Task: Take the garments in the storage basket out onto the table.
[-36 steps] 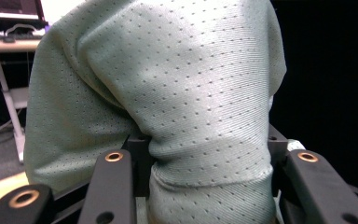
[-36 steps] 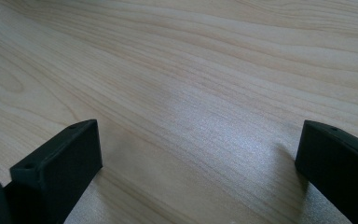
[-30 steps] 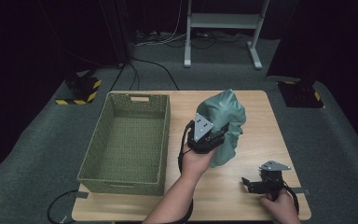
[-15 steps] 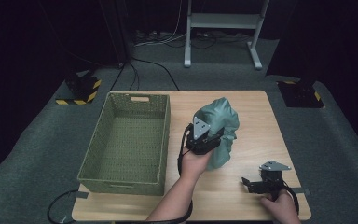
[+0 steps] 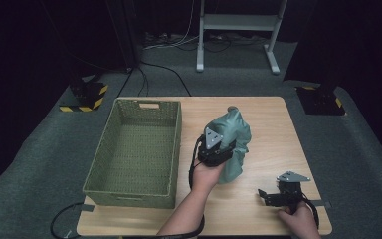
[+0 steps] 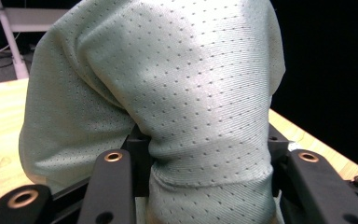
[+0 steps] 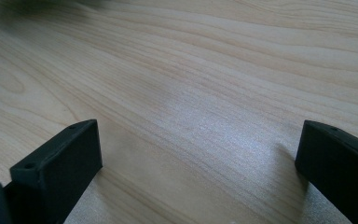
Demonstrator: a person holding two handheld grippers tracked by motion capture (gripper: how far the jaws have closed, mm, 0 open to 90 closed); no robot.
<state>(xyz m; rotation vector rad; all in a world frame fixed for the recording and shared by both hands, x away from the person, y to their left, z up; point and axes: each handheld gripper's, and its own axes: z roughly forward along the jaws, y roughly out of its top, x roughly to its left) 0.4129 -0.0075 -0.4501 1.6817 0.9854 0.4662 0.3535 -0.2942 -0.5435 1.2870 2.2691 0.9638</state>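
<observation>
So the biggest thing here is the wooden table [image 5: 273,119], light grain, sitting on grey carpet with some stands and cables in the dark behind it.

Next down in size, the basket [image 5: 104,164]: green, woven, long and rectangular, on the left half of the table with one end near the front edge. Nothing in it that I can see.

Then the cloth [image 5: 234,137], a pale green garment with tiny perforations all over. It's just right of the basket, roughly mid-table, bunched up into a lump that rises to a point at the far end. Its lower edge looks like it's down on the wood, but I can't say for sure how much of it is resting there.

The left gripper [image 5: 218,151] is clamped on that cloth. In the left gripper view the fabric [image 6: 186,93] is pinched into a thick fold squeezed between the two black jaws, hem and all, so the jaws are closed down tight on it. The hand comes up from the bottom edge, close beside the basket's right wall.

Smallest, the right gripper [image 5: 268,195], near the front right corner, well apart from the cloth. Its jaws stand wide apart with only bare wood [image 7: 191,93] between them, holding nothing, low over the table.
</observation>
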